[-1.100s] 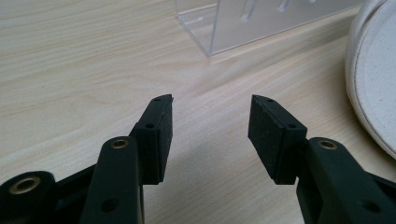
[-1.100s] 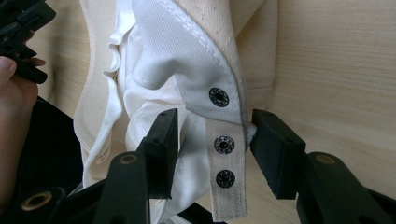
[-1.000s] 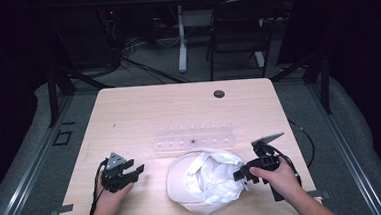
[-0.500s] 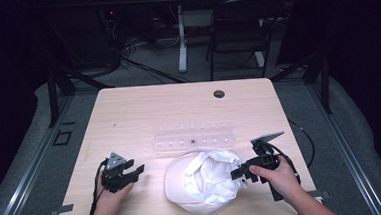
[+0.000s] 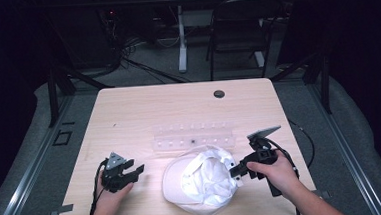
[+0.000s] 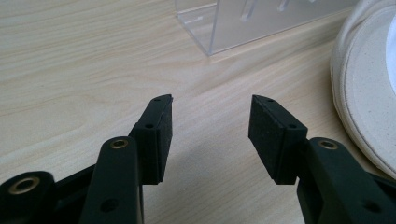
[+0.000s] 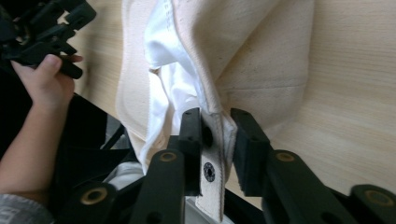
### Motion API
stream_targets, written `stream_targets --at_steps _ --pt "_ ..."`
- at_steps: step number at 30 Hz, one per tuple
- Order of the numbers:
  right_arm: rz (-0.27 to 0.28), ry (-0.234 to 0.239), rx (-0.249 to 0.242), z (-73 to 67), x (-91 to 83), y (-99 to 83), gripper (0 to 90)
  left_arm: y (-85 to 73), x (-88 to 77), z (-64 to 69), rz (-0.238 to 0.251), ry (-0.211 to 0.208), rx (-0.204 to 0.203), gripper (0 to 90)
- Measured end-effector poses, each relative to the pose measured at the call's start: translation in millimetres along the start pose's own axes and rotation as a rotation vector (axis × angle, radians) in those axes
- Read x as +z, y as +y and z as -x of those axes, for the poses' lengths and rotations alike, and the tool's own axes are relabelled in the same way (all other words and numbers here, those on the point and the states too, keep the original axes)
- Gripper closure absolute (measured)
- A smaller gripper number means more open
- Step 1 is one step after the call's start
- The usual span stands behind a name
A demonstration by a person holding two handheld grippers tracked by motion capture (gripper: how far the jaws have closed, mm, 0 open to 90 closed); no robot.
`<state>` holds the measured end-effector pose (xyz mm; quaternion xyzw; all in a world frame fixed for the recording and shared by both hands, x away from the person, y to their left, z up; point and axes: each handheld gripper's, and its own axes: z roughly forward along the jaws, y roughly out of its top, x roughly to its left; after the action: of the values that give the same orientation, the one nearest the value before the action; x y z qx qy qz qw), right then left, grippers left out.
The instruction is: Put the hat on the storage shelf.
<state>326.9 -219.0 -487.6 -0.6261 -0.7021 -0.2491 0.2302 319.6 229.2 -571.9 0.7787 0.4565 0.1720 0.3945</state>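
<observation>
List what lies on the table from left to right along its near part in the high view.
Left tongs, open and empty in the person's left hand → white cap, lying upside down → right tongs, gripping the cap's back strap → right hand.

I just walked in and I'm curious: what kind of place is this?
Probably a lab recording station: a lone wooden table in a dark room, cables on the floor, and hand-held grippers, the right gripper gripping a white cap.

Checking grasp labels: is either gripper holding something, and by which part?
The right gripper pinches the white cap by its back strap; the left gripper is open, holding nothing.
</observation>
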Motion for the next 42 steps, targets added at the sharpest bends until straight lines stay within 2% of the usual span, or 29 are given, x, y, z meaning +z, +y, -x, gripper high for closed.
stream_targets --at_steps 4,8,10,13,15,19,22,24,25,27,30,31,37,38,39,42 --pt "0.014 -0.022 0.016 -1.5 1.0 0.7 76.5 0.0 0.1 0.0 0.0 0.001 0.0 50.2" --pt "0.005 -0.044 0.007 -3.3 0.5 0.9 77.2 0.1 0.0 -0.3 -0.004 -0.001 0.0 50.2" --pt "-0.018 -0.063 -0.015 -4.0 -0.5 1.5 78.0 0.1 0.1 -0.4 -0.005 0.0 0.001 50.2" --pt "-0.013 -0.075 -0.01 -7.3 -0.9 2.4 78.3 0.1 0.0 -0.3 -0.004 -0.001 -0.001 50.2" --pt "0.004 -0.098 -0.014 -10.1 -1.0 2.6 78.6 0.0 -0.1 -0.4 -0.004 0.0 -0.001 50.2" --pt "0.003 -0.139 -0.03 -15.6 -3.0 5.2 79.1 0.0 -0.1 -0.5 -0.004 0.0 -0.002 50.2" --pt "-0.017 -0.183 -0.043 -19.4 -4.5 6.5 79.8 0.0 -0.3 -0.6 -0.002 0.002 -0.002 50.2" --pt "-0.017 -0.193 -0.044 -21.0 -5.2 7.1 80.2 0.0 -0.3 -0.6 -0.002 0.001 -0.003 50.2" --pt "0.001 -0.209 -0.023 -24.7 -7.1 7.5 80.7 -0.1 -0.3 -0.6 -0.003 0.002 -0.003 50.2" --pt "-0.017 -0.222 -0.036 -26.2 -11.3 9.3 80.9 -0.1 -0.2 -0.6 -0.003 0.001 -0.002 50.2" --pt "-0.009 -0.237 -0.036 -29.0 -14.5 10.0 81.1 -0.1 -0.1 -0.3 -0.002 0.001 -0.002 50.2" --pt "-0.02 -0.255 -0.046 -31.6 -18.4 11.1 81.3 -0.2 0.1 0.0 0.0 0.002 -0.002 50.2" --pt "0.014 -0.294 -0.042 -39.7 -22.5 11.7 81.6 -0.2 0.5 0.2 -0.004 0.002 0.002 50.2" --pt "-0.007 -0.301 -0.055 -40.4 -25.4 12.7 81.6 -0.2 0.5 0.2 -0.004 0.002 0.002 50.2" --pt "0.016 -0.307 -0.046 -42.5 -25.5 12.2 81.7 -0.3 0.7 0.4 -0.006 0.002 -0.001 50.2" --pt "0.01 -0.312 -0.052 -45.0 -30.1 13.2 81.8 -0.4 0.8 0.4 -0.006 0.002 -0.001 50.2"
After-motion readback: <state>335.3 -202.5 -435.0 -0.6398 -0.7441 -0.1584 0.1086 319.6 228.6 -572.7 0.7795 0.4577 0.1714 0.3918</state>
